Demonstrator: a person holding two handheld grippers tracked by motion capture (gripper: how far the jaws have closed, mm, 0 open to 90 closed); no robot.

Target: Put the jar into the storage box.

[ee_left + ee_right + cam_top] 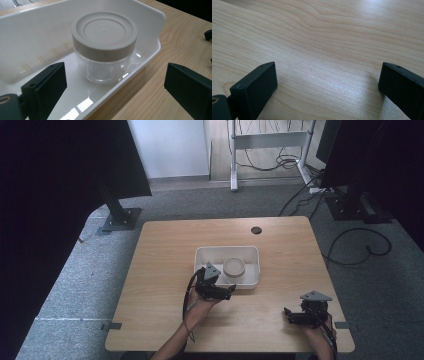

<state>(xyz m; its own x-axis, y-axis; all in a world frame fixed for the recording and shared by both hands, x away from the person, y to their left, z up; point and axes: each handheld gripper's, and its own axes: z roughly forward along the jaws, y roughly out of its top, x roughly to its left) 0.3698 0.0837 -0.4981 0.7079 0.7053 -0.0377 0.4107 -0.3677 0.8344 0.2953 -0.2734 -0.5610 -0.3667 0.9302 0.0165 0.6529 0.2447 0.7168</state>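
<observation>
Jar (104, 47): clear-walled, squat, closed by a broad beige screw-type lid (104, 32) with concentric rings. Stands upright inside the white tray (155, 30), toward the tray's right half in the high view, close to the near wall but seemingly not touching it.

Tray: shallow white plastic bin, rounded corners, sitting mid-table (165, 245). All positions below are given relative to it.

Left gripper (216, 289): held at the tray's near edge, jaws spread wide and holding nothing. In the left gripper view one jaw sits over the tray floor, the other outside the tray wall over bare wood, so the wall lies between the jaws.

Right gripper (300, 315): well apart from the tray, toward the table's near right corner; jaws wide apart, empty, over bare wood.

Step in hand, as judged: approach to grasp the jar.

Handling notes: lift the left gripper clear of the tray wall so both jaws come inside, or come down from above. Centre the jaws on the jar before closing. Grip across the lid or just under it, where the beige band offers a firmer, less slippery hold than the clear wall. Close squarely; an off-centre pinch could slide the jar along the glossy floor.
</observation>
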